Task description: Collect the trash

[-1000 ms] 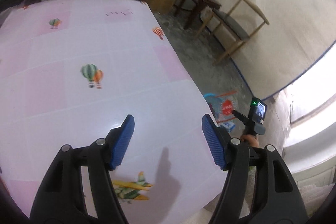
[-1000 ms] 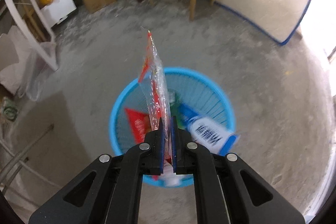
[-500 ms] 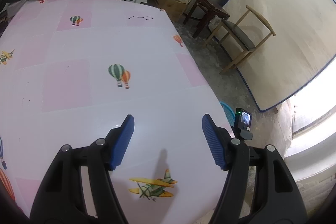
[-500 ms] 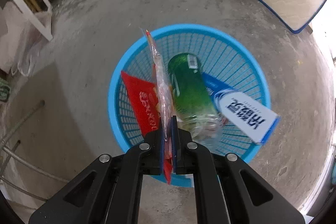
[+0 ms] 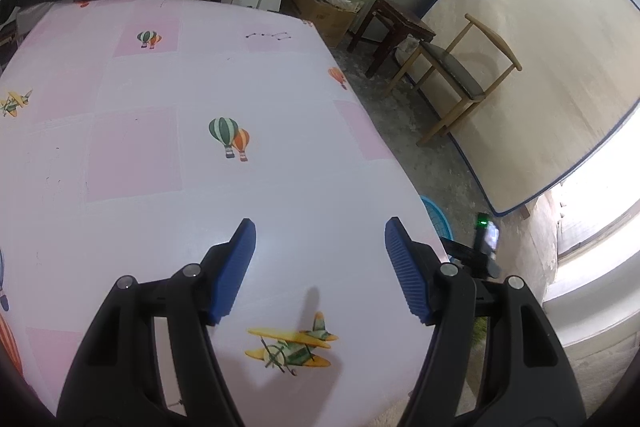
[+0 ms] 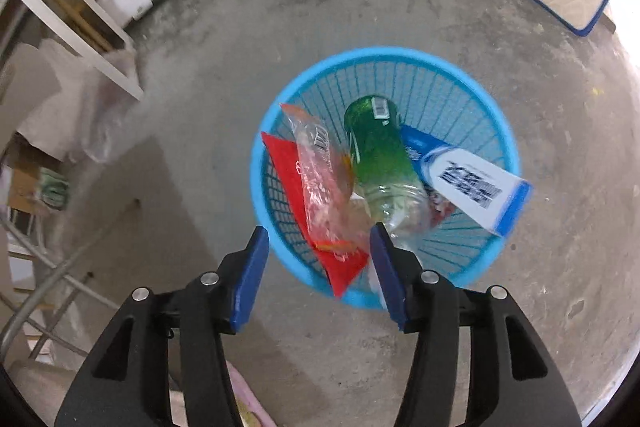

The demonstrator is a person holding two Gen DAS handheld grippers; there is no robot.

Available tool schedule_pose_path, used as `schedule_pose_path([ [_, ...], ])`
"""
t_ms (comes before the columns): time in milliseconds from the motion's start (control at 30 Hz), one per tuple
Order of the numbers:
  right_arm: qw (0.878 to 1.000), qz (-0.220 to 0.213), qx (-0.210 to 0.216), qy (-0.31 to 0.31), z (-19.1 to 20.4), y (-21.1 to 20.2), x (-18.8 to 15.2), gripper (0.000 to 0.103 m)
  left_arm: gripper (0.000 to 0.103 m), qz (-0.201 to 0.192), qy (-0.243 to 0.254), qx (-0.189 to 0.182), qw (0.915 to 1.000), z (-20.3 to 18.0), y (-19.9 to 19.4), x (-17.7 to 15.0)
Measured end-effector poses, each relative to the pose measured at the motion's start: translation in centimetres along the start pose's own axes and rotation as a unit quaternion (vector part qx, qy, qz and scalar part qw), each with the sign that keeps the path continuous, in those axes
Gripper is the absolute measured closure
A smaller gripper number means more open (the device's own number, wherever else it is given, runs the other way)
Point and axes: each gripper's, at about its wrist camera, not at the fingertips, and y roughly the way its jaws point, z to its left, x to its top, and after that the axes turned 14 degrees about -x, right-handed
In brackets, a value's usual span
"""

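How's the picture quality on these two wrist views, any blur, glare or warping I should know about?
Right wrist view: motion blur smears the blue basket rim and the white and blue box, while the right gripper stays sharp. Left wrist view: sharp, but the window area at right is blown out, the tablecloth shows soft glare, and its edges bow from the fisheye.

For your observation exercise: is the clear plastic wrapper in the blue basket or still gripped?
In. The clear wrapper lies free inside the blue basket; the right gripper, jaws just opening, stands apart, touching nothing.

Right gripper [image 6: 316, 263], jaws just opening, above wrapper [image 6: 324, 187] in basket [image 6: 472, 83].
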Motion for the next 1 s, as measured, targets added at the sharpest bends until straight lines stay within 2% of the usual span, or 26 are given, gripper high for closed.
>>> schedule_pose_path([
  [100,0.999,-0.031,0.015,0.005,-1.4,-4.2,-1.2,0.047,0.038,-0.007,0.016,0.005,0.9998,-1.0,-0.7,-0.9],
  [167,0.999,-0.050,0.020,0.002,-2.1,-7.0,-2.1,0.040,0.035,-0.019,0.030,0.009,0.9993,-1.9,-1.5,-1.6],
  [300,0.994,-0.105,0.031,-0.021,-2.7,-14.3,-4.7,0.029,0.026,-0.040,0.044,0.012,0.9982,-3.4,-3.0,-3.4],
  [367,0.989,-0.139,0.035,-0.034,-2.6,-17.9,-6.1,0.020,0.021,-0.047,0.045,0.009,0.9978,-4.2,-3.5,-4.4],
  [567,0.971,-0.229,0.033,-0.056,-1.3,-26.7,-9.7,0.007,0.015,-0.071,0.051,0.027,0.9958,-6.9,-4.5,-7.7],
  [767,0.959,-0.273,0.052,-0.053,0.8,-31.6,-13.5,0.006,0.011,-0.111,0.063,0.086,0.9880,-9.4,-5.9,-10.0],
  [867,0.950,-0.296,0.071,-0.072,2.3,-33.6,-15.4,0.006,0.011,-0.114,0.054,0.118,0.9850,-10.2,-6.0,-10.9],
  [1000,0.937,-0.326,0.075,-0.100,4.1,-35.8,-17.1,0.006,0.010,-0.118,0.070,0.154,0.9786,-11.6,-6.0,-12.1],
])
